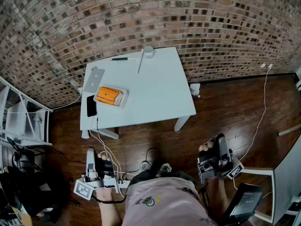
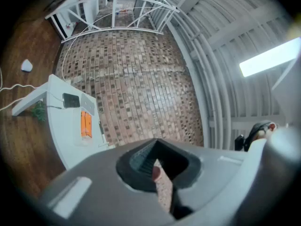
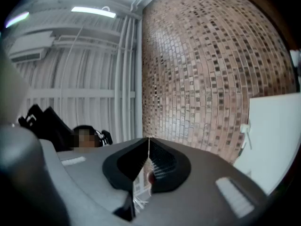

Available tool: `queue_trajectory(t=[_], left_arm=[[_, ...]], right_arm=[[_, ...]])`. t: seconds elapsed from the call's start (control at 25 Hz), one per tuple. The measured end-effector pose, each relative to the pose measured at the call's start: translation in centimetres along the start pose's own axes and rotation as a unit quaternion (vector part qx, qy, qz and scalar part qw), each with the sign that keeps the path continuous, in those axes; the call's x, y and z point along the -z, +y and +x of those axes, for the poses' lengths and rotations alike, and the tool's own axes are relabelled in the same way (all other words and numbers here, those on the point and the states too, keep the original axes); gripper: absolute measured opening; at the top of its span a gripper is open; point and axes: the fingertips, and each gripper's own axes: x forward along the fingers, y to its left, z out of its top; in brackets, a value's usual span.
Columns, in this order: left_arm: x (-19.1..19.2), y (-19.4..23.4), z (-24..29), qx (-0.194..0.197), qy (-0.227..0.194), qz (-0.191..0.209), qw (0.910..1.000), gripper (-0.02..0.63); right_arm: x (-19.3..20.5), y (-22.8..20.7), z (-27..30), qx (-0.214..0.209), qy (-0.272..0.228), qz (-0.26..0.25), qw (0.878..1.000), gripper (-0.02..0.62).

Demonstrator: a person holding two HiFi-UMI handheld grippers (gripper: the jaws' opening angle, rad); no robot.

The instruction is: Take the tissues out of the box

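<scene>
The orange tissue box (image 1: 109, 96) lies in a white tray (image 1: 123, 100) on the left part of the white table (image 1: 155, 93). In the left gripper view the tissue box (image 2: 85, 124) shows small and far off on the table (image 2: 59, 135). Both grippers are held low by the person's body, well short of the table. My left gripper (image 1: 96, 169) (image 2: 157, 142) has its jaws together with nothing between them. The jaws of my right gripper (image 1: 215, 157) (image 3: 149, 139) are also shut and empty, pointing up at the brick wall.
A black phone (image 1: 91, 106) with a cable, a grey device (image 1: 94, 79), a pen (image 1: 123, 59), a thin rod (image 1: 140, 63) and a small cup (image 1: 148, 52) share the table. Cables trail over the wooden floor (image 1: 225, 107). White shelving (image 1: 21, 121) stands at left.
</scene>
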Motion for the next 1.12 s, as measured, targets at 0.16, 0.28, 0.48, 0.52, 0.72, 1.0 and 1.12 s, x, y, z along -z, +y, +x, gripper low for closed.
queue_trajectory(t=[0.16, 0.28, 0.48, 0.52, 0.72, 1.0, 1.12], left_arm=[[1.7, -1.0, 0.4, -0.033, 0.046, 0.106, 0.9927, 0.002], [2.7, -0.7, 1.3, -0.053, 0.099, 0.198, 0.9738, 0.002], [0.3, 1.8, 3.1, -0.093, 0.109, 0.259, 0.9553, 0.002], [-0.4, 2.6, 3.7, -0.102, 0.11, 0.269, 0.9513, 0.002], [-3.3, 8.7, 7.8, -0.159, 0.184, 0.389, 0.8887, 0.002], [-5.8, 23.2, 15.2, -0.131, 0.376, 0.487, 0.7773, 0.043], [-6.0, 26.2, 18.3, -0.081, 0.438, 0.448, 0.7748, 0.046]], right_arm=[[1.8, -2.1, 0.3, 0.098, 0.165, -0.202, 0.96, 0.003], [4.1, -5.2, 1.8, 0.141, 0.277, -0.337, 0.889, 0.01], [8.9, -12.0, 4.6, 0.145, 0.363, -0.392, 0.832, 0.074], [10.1, -13.5, 5.3, 0.142, 0.383, -0.404, 0.818, 0.092], [18.2, -22.2, 8.3, 0.134, 0.462, -0.388, 0.786, 0.162], [33.5, -37.5, 10.0, 0.161, 0.61, -0.381, 0.676, 0.277], [38.6, -42.7, 11.4, 0.169, 0.677, -0.384, 0.605, 0.317]])
